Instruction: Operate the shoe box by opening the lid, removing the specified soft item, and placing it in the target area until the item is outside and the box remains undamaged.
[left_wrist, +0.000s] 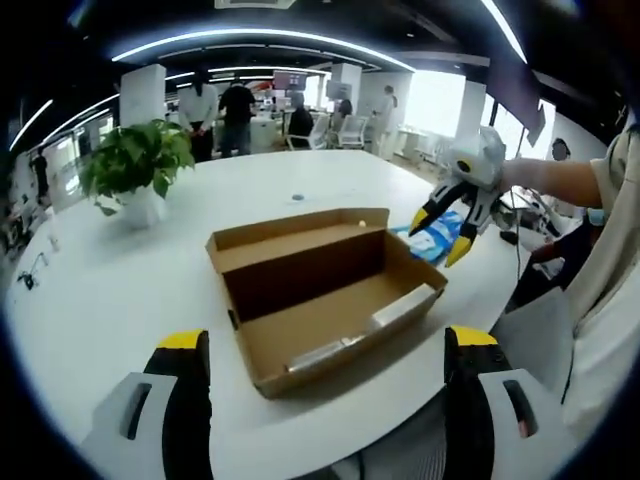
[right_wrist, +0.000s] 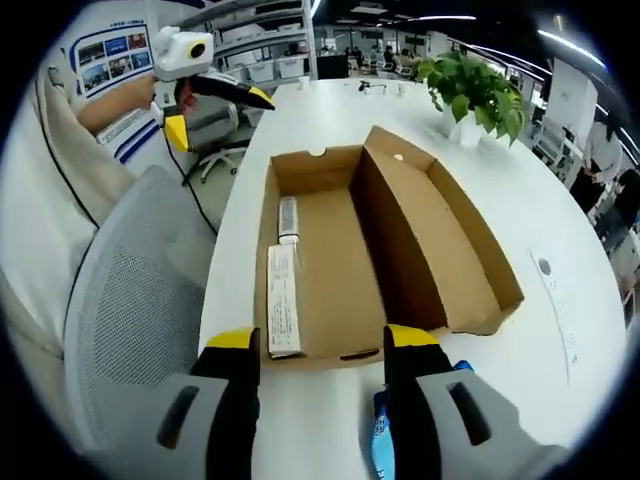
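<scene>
A brown cardboard shoe box (left_wrist: 330, 300) (right_wrist: 330, 260) stands open on the white table, its lid (left_wrist: 295, 240) (right_wrist: 440, 240) folded back beside it. Inside lie only pale paper strips (right_wrist: 283, 300). My left gripper (left_wrist: 327, 338) (right_wrist: 215, 112) is open, held off the table's edge short of the box. A soft blue-and-white packet (left_wrist: 437, 238) (right_wrist: 378, 440) lies on the table outside the box, just past its short end. Right over that packet hangs my right gripper (left_wrist: 443, 228) (right_wrist: 322, 340), open, its yellow-tipped fingers (left_wrist: 462, 245) spread.
A potted green plant (left_wrist: 135, 160) (right_wrist: 475, 90) stands on the round white table (left_wrist: 120, 290) (right_wrist: 560, 330) beyond the box. A grey mesh chair (right_wrist: 130, 330) sits at the table's edge. People stand in the office behind (left_wrist: 220, 110).
</scene>
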